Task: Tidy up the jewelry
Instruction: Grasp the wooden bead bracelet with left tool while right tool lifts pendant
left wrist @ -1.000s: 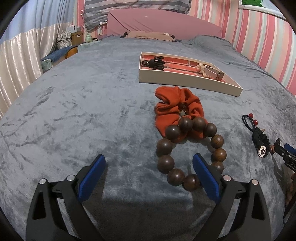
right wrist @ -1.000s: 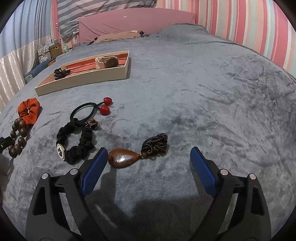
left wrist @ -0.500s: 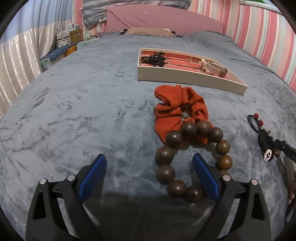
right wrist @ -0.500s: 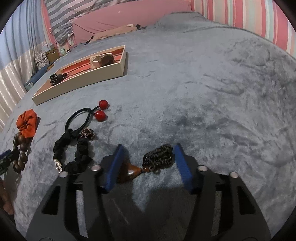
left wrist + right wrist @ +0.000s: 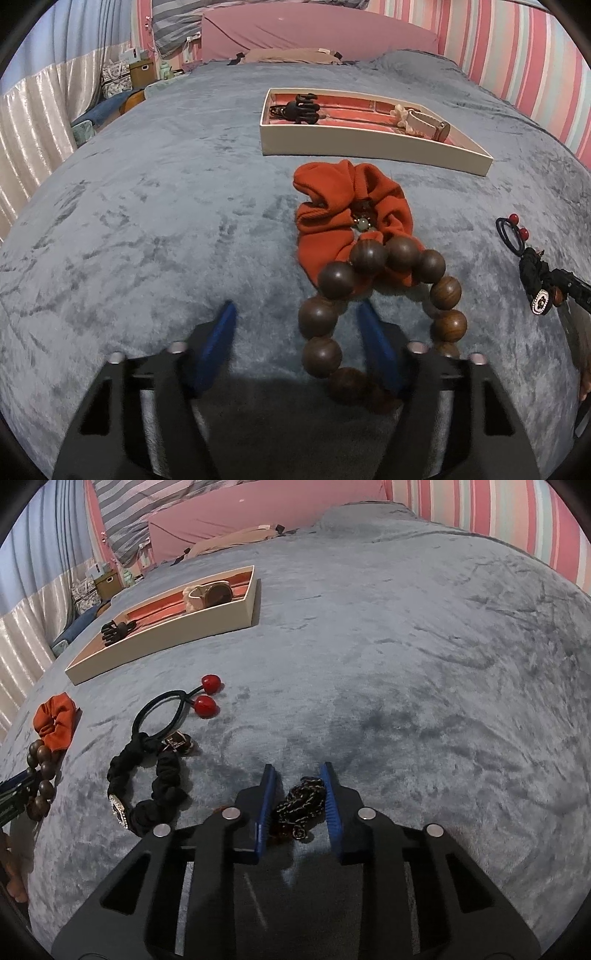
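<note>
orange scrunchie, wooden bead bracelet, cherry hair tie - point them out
orange scrunchie (image 5: pixel 332 206), left wrist view, on its upper folds
wooden bead bracelet (image 5: pixel 337 280), left wrist view, on one far bead
cherry hair tie (image 5: pixel 205 706), right wrist view, on the nearer red ball

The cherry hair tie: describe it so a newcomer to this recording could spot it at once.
On the grey blanket, look in front of the cream tray, beside the black scrunchie. The cherry hair tie is a thin black elastic loop lying flat. Only it carries two glossy red balls.
</note>
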Motion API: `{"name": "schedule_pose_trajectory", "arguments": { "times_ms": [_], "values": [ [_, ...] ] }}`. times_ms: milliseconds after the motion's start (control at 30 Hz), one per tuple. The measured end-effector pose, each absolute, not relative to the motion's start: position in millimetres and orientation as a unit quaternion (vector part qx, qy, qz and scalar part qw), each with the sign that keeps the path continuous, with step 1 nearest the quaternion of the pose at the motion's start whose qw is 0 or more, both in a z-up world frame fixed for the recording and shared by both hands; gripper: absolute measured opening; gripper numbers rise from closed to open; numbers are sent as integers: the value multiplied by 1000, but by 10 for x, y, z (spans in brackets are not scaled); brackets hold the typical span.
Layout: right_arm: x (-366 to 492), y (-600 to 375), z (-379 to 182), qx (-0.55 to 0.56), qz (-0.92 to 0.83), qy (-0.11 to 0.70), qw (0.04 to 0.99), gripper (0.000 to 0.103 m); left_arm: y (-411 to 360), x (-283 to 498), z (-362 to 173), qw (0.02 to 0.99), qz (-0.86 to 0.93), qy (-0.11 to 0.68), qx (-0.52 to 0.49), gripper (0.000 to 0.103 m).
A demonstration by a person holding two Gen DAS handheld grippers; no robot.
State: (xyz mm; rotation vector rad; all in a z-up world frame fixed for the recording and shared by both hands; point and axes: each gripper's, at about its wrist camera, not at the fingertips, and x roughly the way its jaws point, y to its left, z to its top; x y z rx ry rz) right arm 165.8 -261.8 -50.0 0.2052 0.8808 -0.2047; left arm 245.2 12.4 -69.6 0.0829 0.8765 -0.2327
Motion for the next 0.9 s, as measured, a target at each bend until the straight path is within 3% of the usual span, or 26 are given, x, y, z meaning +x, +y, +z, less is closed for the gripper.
{"name": "schedule_pose_trajectory", "arguments": {
  "times_ms": [333, 900],
  "values": [
    [1631, -2637, -446, 102, -85, 418, 899, 22, 156, 2390, -651, 900, -120, 417, 36, 20],
    [1696, -2543, -40, 62, -65, 375, 923, 22, 352, 2173, -316, 923, -122, 365, 23, 19]
  ]
}}
